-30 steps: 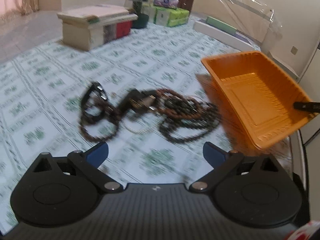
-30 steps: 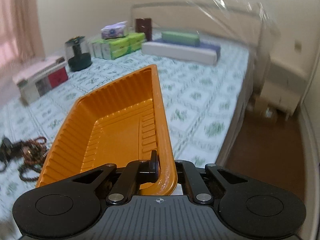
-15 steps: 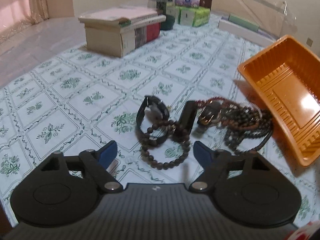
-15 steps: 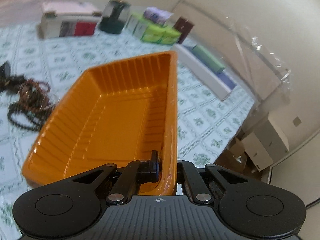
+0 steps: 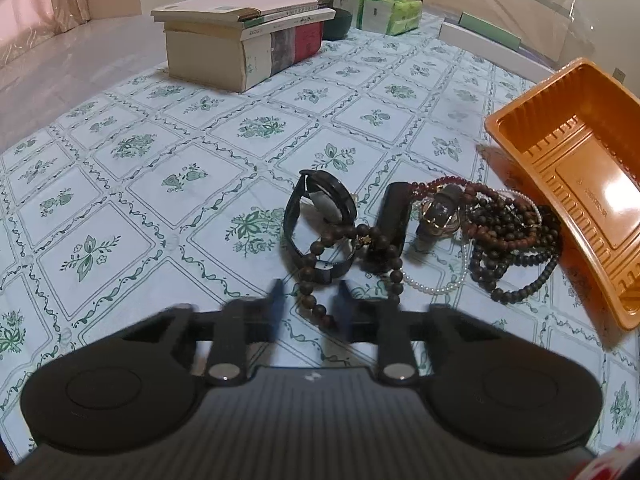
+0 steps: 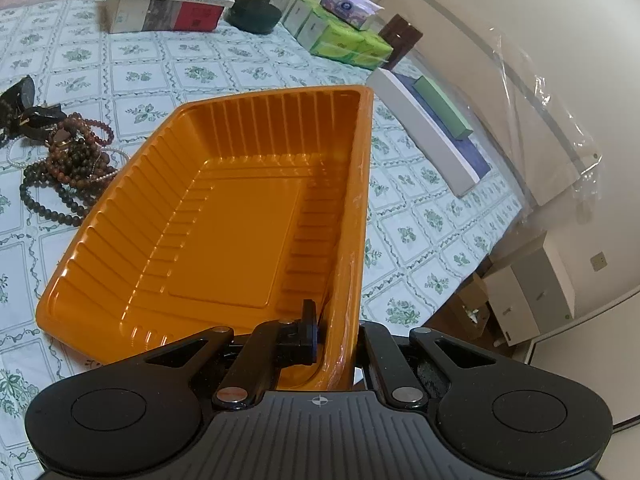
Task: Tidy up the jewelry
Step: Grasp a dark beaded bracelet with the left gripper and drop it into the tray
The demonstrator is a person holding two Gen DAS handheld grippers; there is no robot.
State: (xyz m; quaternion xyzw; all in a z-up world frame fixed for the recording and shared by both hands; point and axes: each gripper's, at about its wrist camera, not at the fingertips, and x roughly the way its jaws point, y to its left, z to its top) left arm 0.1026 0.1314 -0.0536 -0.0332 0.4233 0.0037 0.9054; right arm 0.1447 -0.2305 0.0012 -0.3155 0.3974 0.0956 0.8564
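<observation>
From my right wrist view, my right hand-held gripper (image 6: 334, 344) is clenched on the near rim of the orange tray (image 6: 224, 216), tilted above the table (image 6: 404, 216); only the left view shows the dark bead bracelet (image 5: 320, 276) between my left hand-held gripper (image 5: 308, 300). Half a second ago those blurred fingers stood wide; now they have narrowed around the beads without gripping. Beyond lie a black watch (image 5: 320, 200) and tangled brown beads (image 5: 508, 232), touching the tray's edge.

Bare cloth (image 5: 168, 184) lay open to my left; the tilted orange tray (image 5: 576, 208) walled off the bead heap's (image 5: 508, 236) right side.
</observation>
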